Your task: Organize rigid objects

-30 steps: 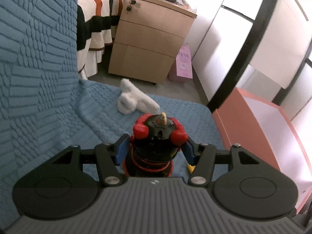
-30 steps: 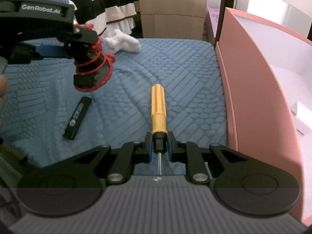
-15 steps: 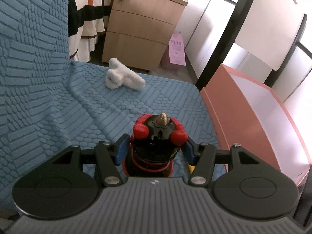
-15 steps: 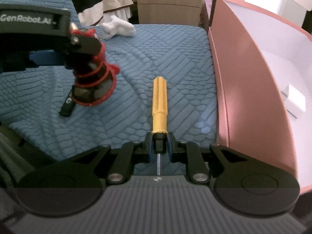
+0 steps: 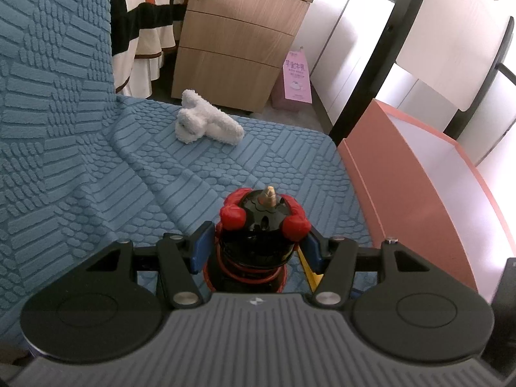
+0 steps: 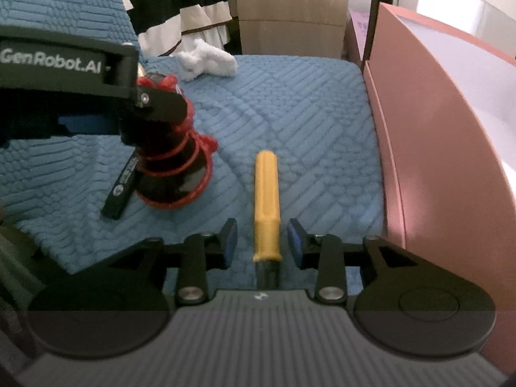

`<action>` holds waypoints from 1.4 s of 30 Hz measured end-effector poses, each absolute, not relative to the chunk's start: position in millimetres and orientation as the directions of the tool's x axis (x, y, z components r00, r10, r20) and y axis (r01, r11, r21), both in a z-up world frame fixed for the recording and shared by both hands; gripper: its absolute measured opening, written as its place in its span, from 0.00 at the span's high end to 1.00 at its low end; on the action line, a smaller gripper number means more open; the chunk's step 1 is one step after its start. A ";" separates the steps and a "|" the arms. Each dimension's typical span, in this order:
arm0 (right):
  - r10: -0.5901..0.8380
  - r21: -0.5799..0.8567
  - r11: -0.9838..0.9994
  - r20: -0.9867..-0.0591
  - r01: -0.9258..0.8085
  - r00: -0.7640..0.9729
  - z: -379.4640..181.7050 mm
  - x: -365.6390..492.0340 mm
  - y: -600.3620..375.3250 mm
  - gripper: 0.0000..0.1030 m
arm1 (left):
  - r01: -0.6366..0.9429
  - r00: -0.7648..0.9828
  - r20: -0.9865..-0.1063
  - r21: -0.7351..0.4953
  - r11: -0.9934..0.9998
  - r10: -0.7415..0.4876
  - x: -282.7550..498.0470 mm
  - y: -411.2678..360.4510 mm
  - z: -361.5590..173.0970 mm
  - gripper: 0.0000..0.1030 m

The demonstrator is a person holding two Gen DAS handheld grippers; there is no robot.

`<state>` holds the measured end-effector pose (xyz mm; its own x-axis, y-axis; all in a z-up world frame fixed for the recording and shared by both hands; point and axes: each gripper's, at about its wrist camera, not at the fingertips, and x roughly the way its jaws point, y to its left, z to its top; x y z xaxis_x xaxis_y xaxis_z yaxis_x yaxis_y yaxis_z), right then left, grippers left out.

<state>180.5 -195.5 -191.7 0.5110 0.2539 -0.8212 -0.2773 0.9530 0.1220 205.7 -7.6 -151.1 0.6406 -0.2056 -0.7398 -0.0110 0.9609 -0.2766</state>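
My left gripper (image 5: pixel 258 248) is shut on a black toy figure with red coils and red fists (image 5: pixel 262 225), held upright just above the blue textured cover (image 5: pixel 96 167). The right wrist view shows that toy (image 6: pixel 174 167) at the left, beside a flat black bar (image 6: pixel 121 190). My right gripper (image 6: pixel 262 242) is low over the cover and its jaws are opening. A yellow-handled screwdriver (image 6: pixel 266 193) lies between the blue pads, which stand apart from it. Its metal shaft is hidden under the gripper body.
A pink open box (image 6: pixel 435 129) with a white inside stands along the cover's right edge. A white plush toy (image 5: pixel 206 122) lies at the far end. Beyond are a wooden drawer cabinet (image 5: pixel 232 42), a pink bag (image 5: pixel 295 77) and a striped bedcover (image 5: pixel 145 16).
My right gripper's jaws have parted and let go of the screwdriver. The left gripper has carried the toy a little lower and nearer the screwdriver, partly covering the black bar.
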 end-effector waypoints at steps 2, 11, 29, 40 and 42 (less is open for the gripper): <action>0.253 0.119 0.954 -0.815 -0.276 0.522 -193.7 181.4 -194.0 0.65 | -0.015 0.640 -0.741 -0.276 0.961 -0.203 206.9 -7.6 -151.7 0.39; 0.253 0.108 0.951 -0.809 -0.288 0.531 -191.0 180.3 -194.7 0.79 | -0.010 0.633 -0.746 -0.272 0.962 -0.204 209.2 -6.3 -150.4 0.39; 0.327 0.204 0.933 -0.824 -0.296 0.464 -170.7 187.2 -210.7 0.79 | -0.027 0.594 -0.778 -0.276 0.961 -0.207 220.6 -11.7 -148.5 0.39; 0.339 0.215 0.929 -0.823 -0.301 0.457 -144.9 191.6 -222.0 0.79 | -0.014 0.608 -0.760 -0.300 0.954 -0.230 209.9 -10.9 -131.6 0.39; 0.350 0.224 0.925 -0.815 -0.306 0.462 -138.0 191.5 -224.7 0.79 | -0.008 0.614 -0.754 -0.303 0.953 -0.234 207.7 -12.4 -126.3 0.39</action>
<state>191.5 -224.7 -138.0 0.4621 0.3497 -0.8150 -0.3056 0.9255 0.2239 207.7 -12.4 -126.3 0.6137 -0.2344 -0.7539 -0.0078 0.9531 -0.3027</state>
